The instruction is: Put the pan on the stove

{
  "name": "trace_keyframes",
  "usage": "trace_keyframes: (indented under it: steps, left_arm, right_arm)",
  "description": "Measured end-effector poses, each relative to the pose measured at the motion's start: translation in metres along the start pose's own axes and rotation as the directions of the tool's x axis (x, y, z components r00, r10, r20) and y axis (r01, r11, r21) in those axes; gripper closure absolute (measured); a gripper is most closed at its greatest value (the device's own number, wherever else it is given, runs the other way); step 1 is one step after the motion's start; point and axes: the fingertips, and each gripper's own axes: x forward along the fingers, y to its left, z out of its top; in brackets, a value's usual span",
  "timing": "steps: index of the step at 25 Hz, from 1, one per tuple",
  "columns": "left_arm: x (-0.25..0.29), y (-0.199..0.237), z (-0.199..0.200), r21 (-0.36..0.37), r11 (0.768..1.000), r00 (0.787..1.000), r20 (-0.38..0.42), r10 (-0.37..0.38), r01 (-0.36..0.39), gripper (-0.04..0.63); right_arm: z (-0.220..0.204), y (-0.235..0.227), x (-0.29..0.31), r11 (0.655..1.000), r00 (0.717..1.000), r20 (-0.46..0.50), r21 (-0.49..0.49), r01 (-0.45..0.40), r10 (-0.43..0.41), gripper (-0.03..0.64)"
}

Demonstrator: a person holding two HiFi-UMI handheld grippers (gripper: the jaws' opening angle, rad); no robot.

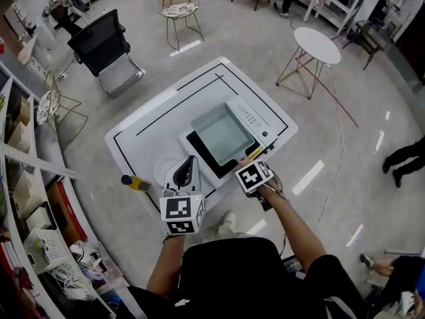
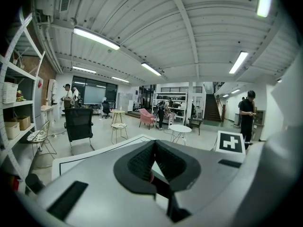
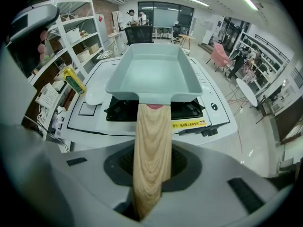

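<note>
A pale teal square pan (image 1: 222,135) with a wooden handle (image 3: 151,141) lies over the black burner of the stove (image 1: 198,149) on the white table (image 1: 143,128). Whether its base rests on the grate (image 3: 187,109) I cannot tell. My right gripper (image 1: 247,159) is shut on the handle's near end and points steeply down at the stove's front edge. In the right gripper view the handle runs straight out between the jaws to the pan (image 3: 154,74). My left gripper (image 1: 191,162) hovers left of the stove with its jaws together and nothing in them, as the left gripper view (image 2: 152,167) shows.
A yellow bottle (image 1: 136,183) and a white plate (image 1: 166,172) sit at the table's near left corner. The stove's white control panel (image 1: 255,118) lies right of the pan. A black chair (image 1: 106,48), round side tables (image 1: 317,45) and shelves (image 1: 26,178) surround the table.
</note>
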Motion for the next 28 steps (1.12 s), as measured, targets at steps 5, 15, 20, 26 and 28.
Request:
trace_keyframes:
  steps: [5, 15, 20, 26, 28]
  left_arm:
    - [0.0008, 0.0006, -0.0014, -0.002, 1.0, 1.0, -0.001, 0.002, -0.002, 0.584]
    - [-0.0018, 0.0024, 0.0009, -0.007, 1.0, 1.0, 0.001, 0.002, -0.002, 0.584]
    - [-0.0026, 0.0003, 0.0014, -0.005, 1.0, 1.0, 0.003, -0.001, 0.001, 0.584]
    - [-0.0044, 0.0013, 0.0026, -0.003, 1.0, 1.0, 0.006, 0.0, 0.0, 0.584]
    - [-0.0047, 0.0016, 0.0017, -0.002, 1.0, 1.0, 0.005, 0.0, 0.0, 0.584]
  right_arm:
    - [-0.0005, -0.0011, 0.0008, 1.0, 1.0, -0.009, -0.003, 0.002, -0.002, 0.544]
    - [0.0015, -0.0006, -0.0016, 1.0, 0.999, -0.035, -0.014, 0.007, -0.008, 0.541]
    - [0.0007, -0.002, -0.0023, 1.0, 0.999, -0.044, -0.027, 0.016, -0.017, 0.538]
    - [0.0013, -0.0022, -0.0037, 0.999, 0.999, -0.041, -0.03, 0.023, -0.024, 0.537]
    - [0.002, -0.0018, -0.0042, 0.999, 0.999, -0.033, -0.026, 0.02, -0.021, 0.535]
